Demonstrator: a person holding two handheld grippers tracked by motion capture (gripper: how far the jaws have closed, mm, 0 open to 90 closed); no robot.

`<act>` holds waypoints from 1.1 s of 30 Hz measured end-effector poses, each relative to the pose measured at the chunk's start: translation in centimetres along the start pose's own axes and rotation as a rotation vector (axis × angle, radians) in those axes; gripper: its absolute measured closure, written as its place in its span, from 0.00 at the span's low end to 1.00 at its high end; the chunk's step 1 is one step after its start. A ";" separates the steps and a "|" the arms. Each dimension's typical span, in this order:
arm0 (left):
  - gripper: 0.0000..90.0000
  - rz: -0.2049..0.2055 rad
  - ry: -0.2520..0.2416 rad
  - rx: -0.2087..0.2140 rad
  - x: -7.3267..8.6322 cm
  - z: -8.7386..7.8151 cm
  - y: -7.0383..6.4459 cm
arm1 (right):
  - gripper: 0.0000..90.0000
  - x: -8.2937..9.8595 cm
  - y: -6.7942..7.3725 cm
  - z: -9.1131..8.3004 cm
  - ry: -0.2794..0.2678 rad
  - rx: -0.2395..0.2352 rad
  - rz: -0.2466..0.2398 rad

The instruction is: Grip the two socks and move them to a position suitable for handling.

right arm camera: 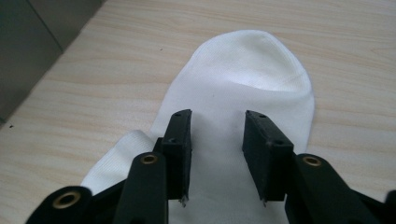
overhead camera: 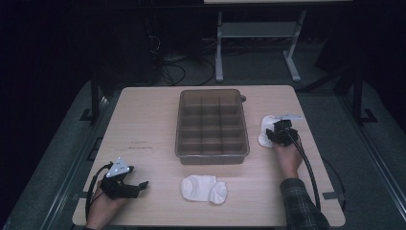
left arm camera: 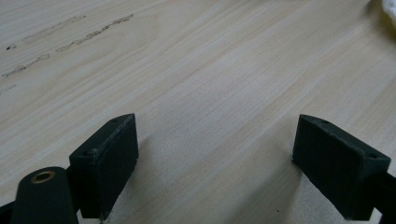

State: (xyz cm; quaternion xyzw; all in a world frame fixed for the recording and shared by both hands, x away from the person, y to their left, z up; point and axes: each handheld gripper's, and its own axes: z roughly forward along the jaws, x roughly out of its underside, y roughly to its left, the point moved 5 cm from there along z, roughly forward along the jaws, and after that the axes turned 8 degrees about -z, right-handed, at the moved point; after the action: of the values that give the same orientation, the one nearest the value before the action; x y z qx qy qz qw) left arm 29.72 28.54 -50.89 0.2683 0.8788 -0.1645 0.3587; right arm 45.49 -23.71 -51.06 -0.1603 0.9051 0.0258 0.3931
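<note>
A white sock (overhead camera: pixel 265 122) lies flat near the table's right edge. My right gripper (overhead camera: pixel 273 130) hovers low over it. In the right gripper view the sock (right arm camera: pixel 252 65) spreads under my right gripper (right arm camera: pixel 218 116), whose jaws stand a little apart on either side of the fabric without pinching it. A second bundle of white socks (overhead camera: pixel 205 188) rests at the front centre. At the front left, my left gripper (overhead camera: pixel 142 184) points toward that bundle. Seen from the left gripper view, my left gripper (left arm camera: pixel 217 121) is wide open over bare wood, a sock edge (left arm camera: pixel 390 7) in the corner.
A brown see-through bin (overhead camera: pixel 178 143) with several divided compartments stands in the middle of the table (overhead camera: pixel 143 120). Cables trail from both grippers off the front edge. A white table frame (overhead camera: pixel 219 48) stands on the floor beyond the far edge.
</note>
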 end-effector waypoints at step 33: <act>0.15 0.000 -0.001 -0.001 0.0 0.0 0.0 | 0.97 -0.4 -1.2 -4.8 -0.144 -0.134 0.013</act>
State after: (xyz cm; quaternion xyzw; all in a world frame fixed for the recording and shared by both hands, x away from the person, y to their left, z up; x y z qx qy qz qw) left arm 29.71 28.52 -50.89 0.2679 0.8788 -0.1643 0.3590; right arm 42.78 -25.59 -47.34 -0.1780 0.8718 0.1003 0.4453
